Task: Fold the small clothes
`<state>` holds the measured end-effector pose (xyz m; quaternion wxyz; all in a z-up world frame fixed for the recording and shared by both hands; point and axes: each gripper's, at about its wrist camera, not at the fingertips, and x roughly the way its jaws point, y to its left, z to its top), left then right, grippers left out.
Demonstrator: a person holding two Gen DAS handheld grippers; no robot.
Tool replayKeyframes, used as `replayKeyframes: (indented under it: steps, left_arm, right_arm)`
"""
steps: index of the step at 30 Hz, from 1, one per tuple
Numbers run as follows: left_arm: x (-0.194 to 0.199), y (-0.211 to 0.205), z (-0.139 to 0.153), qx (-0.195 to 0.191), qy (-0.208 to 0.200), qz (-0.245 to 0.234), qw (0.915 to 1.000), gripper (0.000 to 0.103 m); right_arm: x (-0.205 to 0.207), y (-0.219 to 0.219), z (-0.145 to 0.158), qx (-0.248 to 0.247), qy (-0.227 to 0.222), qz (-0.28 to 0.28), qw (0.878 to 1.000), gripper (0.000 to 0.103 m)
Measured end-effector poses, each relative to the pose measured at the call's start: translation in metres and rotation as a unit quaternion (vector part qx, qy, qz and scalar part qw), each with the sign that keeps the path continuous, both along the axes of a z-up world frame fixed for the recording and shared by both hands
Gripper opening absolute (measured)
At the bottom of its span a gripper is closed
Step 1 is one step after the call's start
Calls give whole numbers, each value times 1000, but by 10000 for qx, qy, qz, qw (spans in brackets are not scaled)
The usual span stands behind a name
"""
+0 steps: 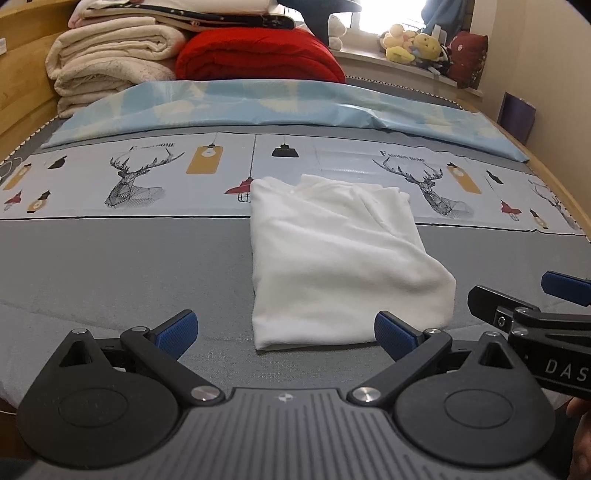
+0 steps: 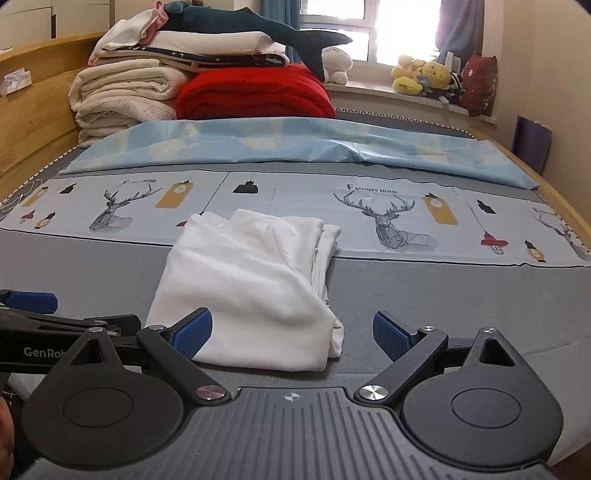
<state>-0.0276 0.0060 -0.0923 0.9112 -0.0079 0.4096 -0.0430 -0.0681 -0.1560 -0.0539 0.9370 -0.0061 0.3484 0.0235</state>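
Left hand-held gripper, jaws spread and empty, has the folded white garment on the bed toward one o'clock, long axis running away; right hand-held gripper, equally spread, sees it toward eleven, similarly near.

Daylight from the blown-out window beyond the bed's far edge lights both sharp views softly, fisheye bending their dark corners.
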Motion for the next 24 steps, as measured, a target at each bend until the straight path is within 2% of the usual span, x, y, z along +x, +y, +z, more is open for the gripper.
replayKeyframes:
  steps: [24]
  left_arm:
    - [1, -3, -1, 13, 26, -23, 10000, 102]
  right_arm:
    - [0, -2, 0, 19, 87, -29, 10000, 94]
